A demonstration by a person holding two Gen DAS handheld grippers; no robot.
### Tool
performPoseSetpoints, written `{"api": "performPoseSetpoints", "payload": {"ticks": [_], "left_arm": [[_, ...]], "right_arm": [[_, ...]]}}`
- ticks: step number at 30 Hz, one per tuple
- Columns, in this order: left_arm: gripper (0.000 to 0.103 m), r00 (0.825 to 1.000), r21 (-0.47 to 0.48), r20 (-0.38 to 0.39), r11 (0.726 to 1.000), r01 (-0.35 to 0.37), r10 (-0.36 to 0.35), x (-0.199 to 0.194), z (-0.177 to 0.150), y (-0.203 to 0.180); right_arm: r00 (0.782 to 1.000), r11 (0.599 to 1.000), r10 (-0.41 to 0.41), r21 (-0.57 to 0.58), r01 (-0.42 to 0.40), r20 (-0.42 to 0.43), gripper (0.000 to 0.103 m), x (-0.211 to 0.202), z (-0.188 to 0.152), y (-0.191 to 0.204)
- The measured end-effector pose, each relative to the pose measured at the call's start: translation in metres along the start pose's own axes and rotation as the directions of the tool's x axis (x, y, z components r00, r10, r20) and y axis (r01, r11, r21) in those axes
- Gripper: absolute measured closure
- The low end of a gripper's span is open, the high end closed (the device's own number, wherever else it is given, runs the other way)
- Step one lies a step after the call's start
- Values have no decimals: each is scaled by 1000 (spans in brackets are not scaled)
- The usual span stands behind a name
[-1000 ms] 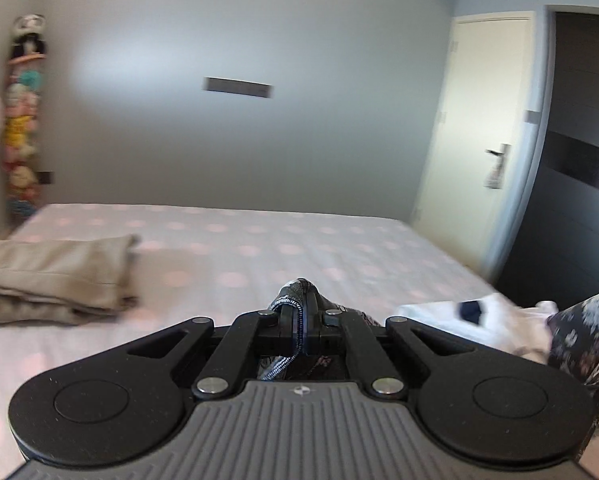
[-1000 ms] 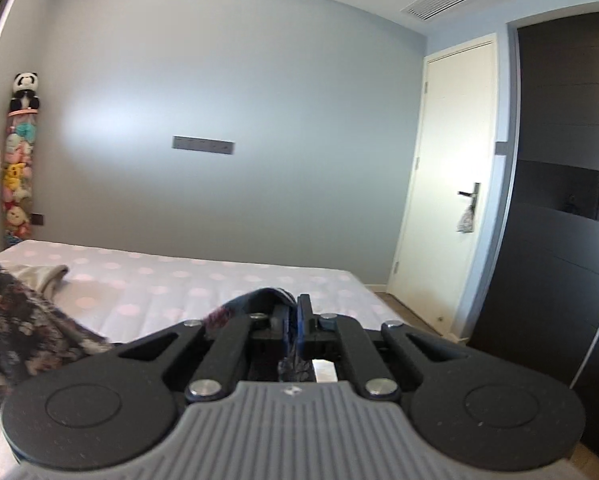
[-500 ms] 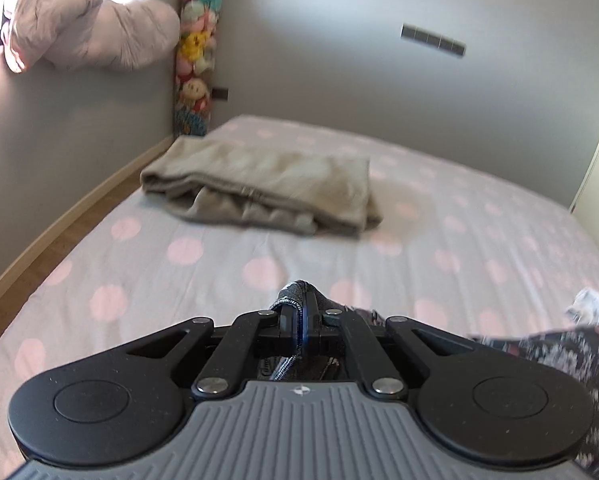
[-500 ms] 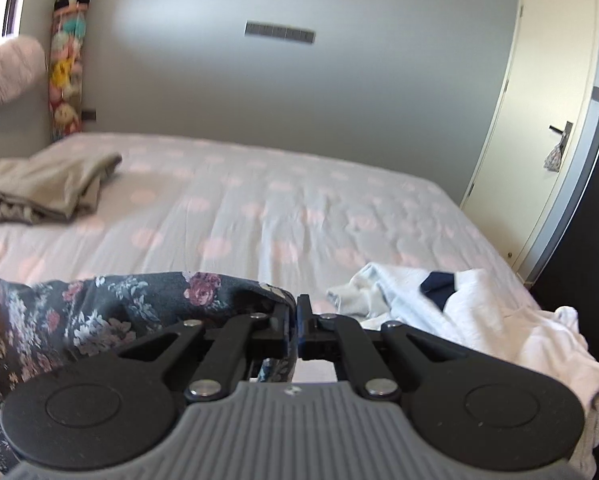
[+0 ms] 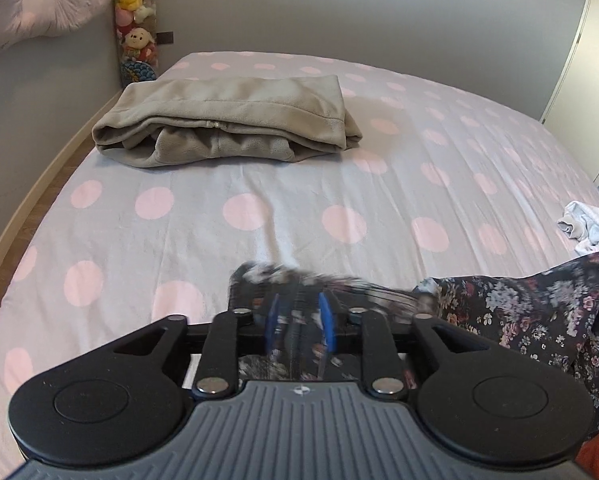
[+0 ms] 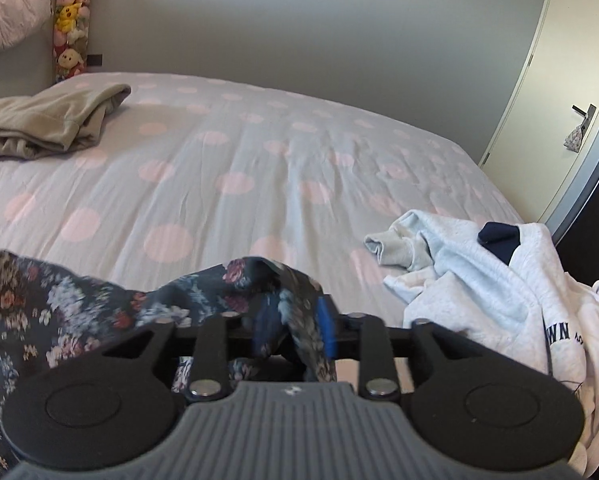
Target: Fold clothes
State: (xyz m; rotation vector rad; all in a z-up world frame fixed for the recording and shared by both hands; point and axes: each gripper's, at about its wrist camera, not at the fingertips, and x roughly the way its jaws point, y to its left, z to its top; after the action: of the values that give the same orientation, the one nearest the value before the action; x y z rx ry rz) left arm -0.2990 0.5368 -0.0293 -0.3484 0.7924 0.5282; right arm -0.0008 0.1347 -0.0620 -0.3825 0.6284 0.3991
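Left gripper (image 5: 298,322) and right gripper (image 6: 291,326): both have their blue pads spread, with folds of the floral garment (image 6: 71,312) lying loose between them, gripped by neither. The garment sags along the bed's (image 5: 259,216) near edge. Risk, as judged: with nothing clamped, the cloth may slip and bunch, or slide off that edge, spoiling a flat layout. White sweatshirt (image 6: 499,280), crumpled at the near right corner, could snag or get dragged along. Folded beige garment (image 5: 235,120) lies well apart, toward the far left corner.
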Motion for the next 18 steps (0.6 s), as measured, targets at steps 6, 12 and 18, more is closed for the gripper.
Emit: {"api": "performPoseSetpoints", "payload": {"ticks": [6,12,18], "left_arm": [[59,999,152,19,988,24,-27,4,-23,-23],[56,998,310,2,949,53,-56,9,-54,-43],[53,999,480,-36,876,49,-37,14,-86,-50]], "right_arm": [[997,995,81,-66,-80,6,63,-13,-17,12],[994,979,110,-172,-110,-12,49,-38,-47,15],[987,962,117,-236,-140,-107,46,-39,-83,23]]}}
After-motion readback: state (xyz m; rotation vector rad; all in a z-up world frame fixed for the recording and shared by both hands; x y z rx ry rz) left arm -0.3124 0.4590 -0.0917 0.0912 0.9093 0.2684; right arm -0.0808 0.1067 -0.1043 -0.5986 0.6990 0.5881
